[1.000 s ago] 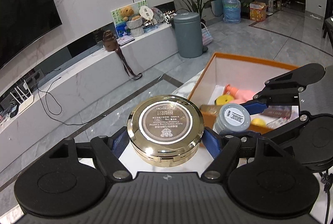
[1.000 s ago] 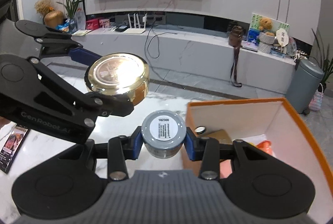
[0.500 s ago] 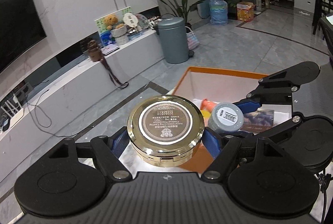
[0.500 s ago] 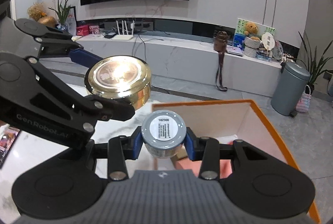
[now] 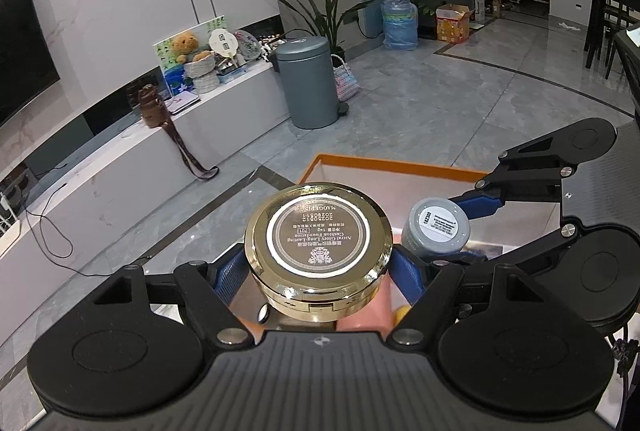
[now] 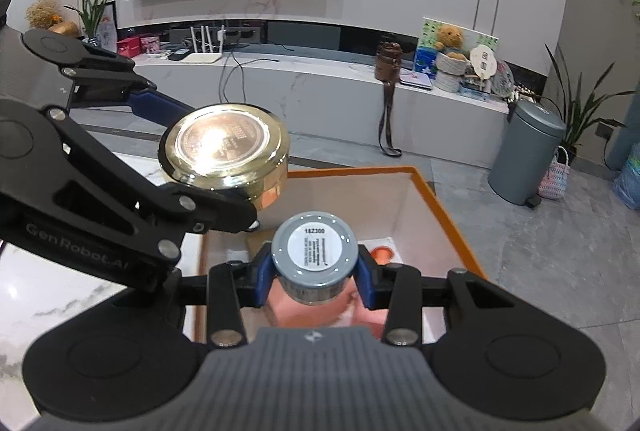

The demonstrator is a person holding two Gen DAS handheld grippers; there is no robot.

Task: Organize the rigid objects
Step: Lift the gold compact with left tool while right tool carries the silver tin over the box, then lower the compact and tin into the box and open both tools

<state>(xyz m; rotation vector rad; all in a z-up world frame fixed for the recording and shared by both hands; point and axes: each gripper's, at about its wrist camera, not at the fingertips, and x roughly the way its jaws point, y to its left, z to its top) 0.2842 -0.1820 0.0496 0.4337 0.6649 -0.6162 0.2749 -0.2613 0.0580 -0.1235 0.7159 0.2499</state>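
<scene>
My left gripper (image 5: 318, 267) is shut on a round gold compact (image 5: 318, 245) and holds it above the near edge of an orange-rimmed open box (image 5: 384, 163). The compact also shows in the right wrist view (image 6: 224, 159), at the box's left rim. My right gripper (image 6: 314, 271) is shut on a small grey jar (image 6: 314, 257) with a white label, held over the inside of the box (image 6: 452, 219). The jar shows in the left wrist view (image 5: 436, 227), just right of the compact. Pink and orange items (image 6: 382, 253) lie in the box, mostly hidden.
The box stands on a white marble table (image 6: 52, 303). Beyond the table are a grey tiled floor, a grey bin (image 5: 310, 83), a low white TV bench (image 6: 320, 83) with clutter, and plants.
Both grippers have moved forward over the box with their objects still held. The box now lies under and close in front of both.
</scene>
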